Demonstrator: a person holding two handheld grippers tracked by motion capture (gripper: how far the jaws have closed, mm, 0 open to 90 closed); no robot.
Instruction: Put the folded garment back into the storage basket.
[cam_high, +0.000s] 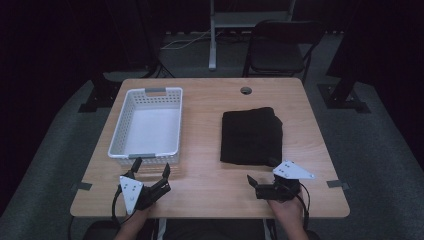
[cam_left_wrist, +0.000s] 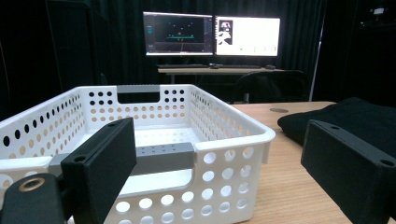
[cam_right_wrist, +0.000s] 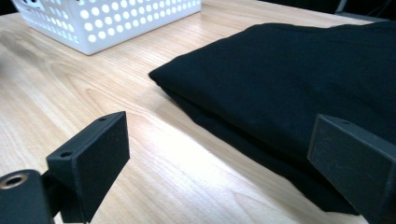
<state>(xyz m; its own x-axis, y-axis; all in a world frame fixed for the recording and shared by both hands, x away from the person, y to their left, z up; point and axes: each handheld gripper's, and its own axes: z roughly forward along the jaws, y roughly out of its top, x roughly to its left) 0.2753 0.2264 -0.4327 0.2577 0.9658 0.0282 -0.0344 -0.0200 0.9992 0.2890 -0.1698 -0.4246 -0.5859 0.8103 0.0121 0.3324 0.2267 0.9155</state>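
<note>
Dark room, wooden worktop (cam_high: 210, 150): my right gripper (cam_high: 262, 179), jaws apart, nears the folded black cloth (cam_high: 251, 135); I judge gripping its near edge comes next, white basket (cam_high: 147, 122) beside my left gripper (cam_high: 151, 170), jaws apart.

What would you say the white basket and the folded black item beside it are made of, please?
The white basket looks like moulded plastic with a smooth, faintly glossy finish: rigid thin walls punched with even round holes, plus grey handle inserts. The folded black item appears to be soft matte fabric, probably a knit garment: it lies in limp layers with rounded folded edges; the weave is too dark to tell.
</note>
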